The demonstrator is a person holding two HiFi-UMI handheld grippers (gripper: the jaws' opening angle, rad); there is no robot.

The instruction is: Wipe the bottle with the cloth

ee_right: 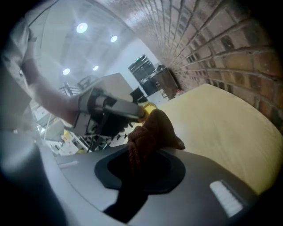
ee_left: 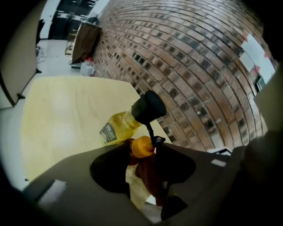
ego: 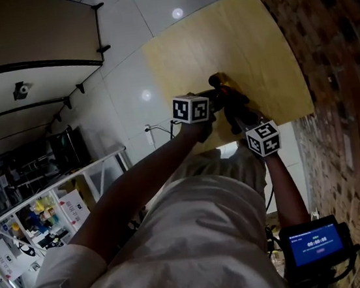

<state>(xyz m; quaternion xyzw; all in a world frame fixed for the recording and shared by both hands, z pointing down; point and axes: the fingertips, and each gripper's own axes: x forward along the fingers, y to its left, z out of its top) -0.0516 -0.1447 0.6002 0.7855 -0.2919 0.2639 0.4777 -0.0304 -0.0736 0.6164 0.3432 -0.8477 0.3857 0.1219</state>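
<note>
Bottle: orange cap, reddish-brown below it. It sits between the jaws of the left gripper, which are clamped on it just under the cap. It's held above the near edge of the table, cap pointing away from the person.

Cloth: brown and bunched. The right gripper is closed on it, and a loose tail hangs down through the jaw opening. In the right gripper view the front of the wad is pressed against the bottle's cap, right at the left gripper's tips.

Head view: left gripper and right gripper meet nose to nose over the table's near edge, marker cubes toward the person, both forearms reaching in from below.

Just past the held bottle is a second bottle: yellow liquid, dark label, black cap. It's on the table and leans toward the brick wall; can't tell whether it's lying or standing.

The table is pale wood, its long side along the wall. White tiled floor on the other side.
</note>
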